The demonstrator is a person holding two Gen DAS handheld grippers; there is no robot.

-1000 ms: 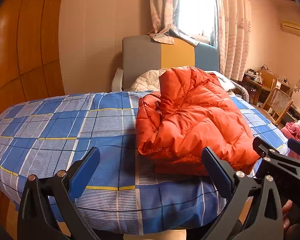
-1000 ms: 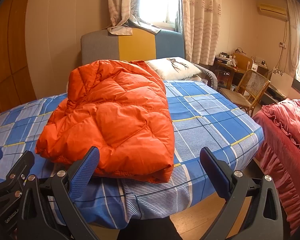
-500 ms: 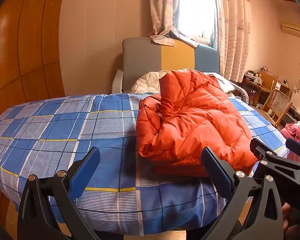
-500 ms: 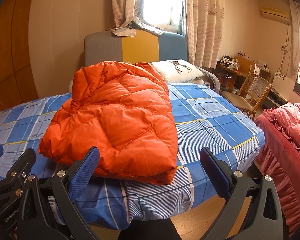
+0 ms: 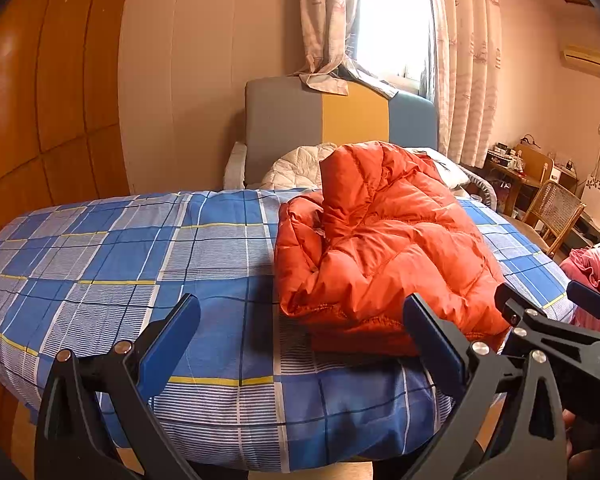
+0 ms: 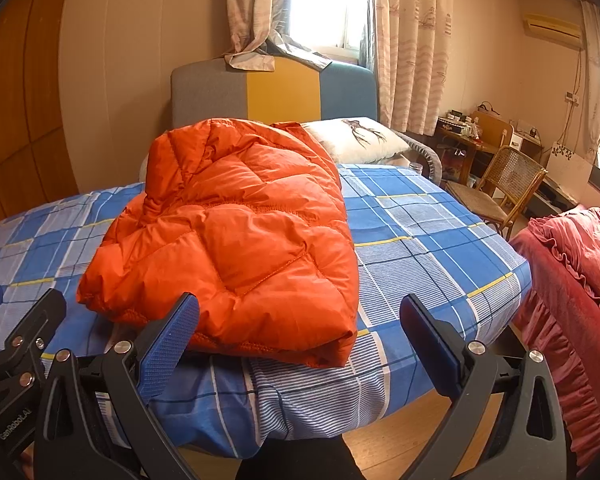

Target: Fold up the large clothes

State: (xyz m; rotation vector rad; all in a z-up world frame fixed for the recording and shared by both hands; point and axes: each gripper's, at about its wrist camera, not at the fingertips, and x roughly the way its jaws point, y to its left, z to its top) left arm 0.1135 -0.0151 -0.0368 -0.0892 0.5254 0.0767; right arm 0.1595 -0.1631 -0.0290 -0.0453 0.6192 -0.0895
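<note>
An orange puffer jacket point(image 5: 384, 248) lies folded in a bundle on the blue checked bed point(image 5: 140, 264); it also shows in the right wrist view point(image 6: 236, 236). My left gripper point(image 5: 300, 340) is open and empty, held back from the bed's near edge, left of the jacket. My right gripper point(image 6: 300, 340) is open and empty, in front of the jacket's near edge, not touching it. The right gripper also shows in the left wrist view point(image 5: 552, 312) at the right.
A grey, yellow and blue headboard point(image 5: 340, 120) and pillows point(image 6: 356, 140) stand at the far end. A wicker chair point(image 6: 500, 184) and desk are at the right. A red ruffled bedspread point(image 6: 580, 272) is at the near right. Wooden floor lies below.
Both grippers have drawn back slightly from the bed and stayed open. The jacket has not moved.
</note>
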